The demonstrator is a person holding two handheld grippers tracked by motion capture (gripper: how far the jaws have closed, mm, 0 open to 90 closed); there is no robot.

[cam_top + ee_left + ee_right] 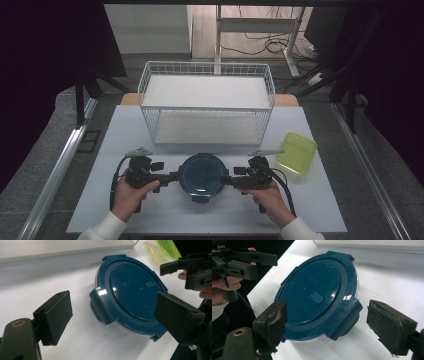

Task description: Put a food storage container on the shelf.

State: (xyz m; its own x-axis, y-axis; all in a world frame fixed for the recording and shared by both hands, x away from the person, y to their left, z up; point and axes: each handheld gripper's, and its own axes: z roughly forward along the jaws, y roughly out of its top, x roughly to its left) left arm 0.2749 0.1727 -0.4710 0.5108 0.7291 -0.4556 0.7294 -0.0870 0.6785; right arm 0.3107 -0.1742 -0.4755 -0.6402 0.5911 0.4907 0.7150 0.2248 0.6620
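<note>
Container: a round dark-blue lidded container (202, 176) sits on the white table (125, 130), between the two grippers, its side latch tabs pointing at each.
Left gripper: the left gripper (175, 176) has its jaws spread wide with nothing gripped; its tips sit just beside the container's nearer latch.
Right gripper: the right gripper (226, 180) is equally wide apart and holds nothing, just beside the opposite latch.
Left gripper view: shows the latch tab (100, 305) ahead between the pads, not touched, and a small oval button on the lid.
Right gripper view: its latch tab (345, 317) lies in the gap, clear of both pads.
High view alone: a wire basket (206, 102) stands beyond the container; a yellow-green lid (297, 151) lies outward of the right gripper.
Open room: bare table lies outward of the left gripper and on the near side of both.
</note>
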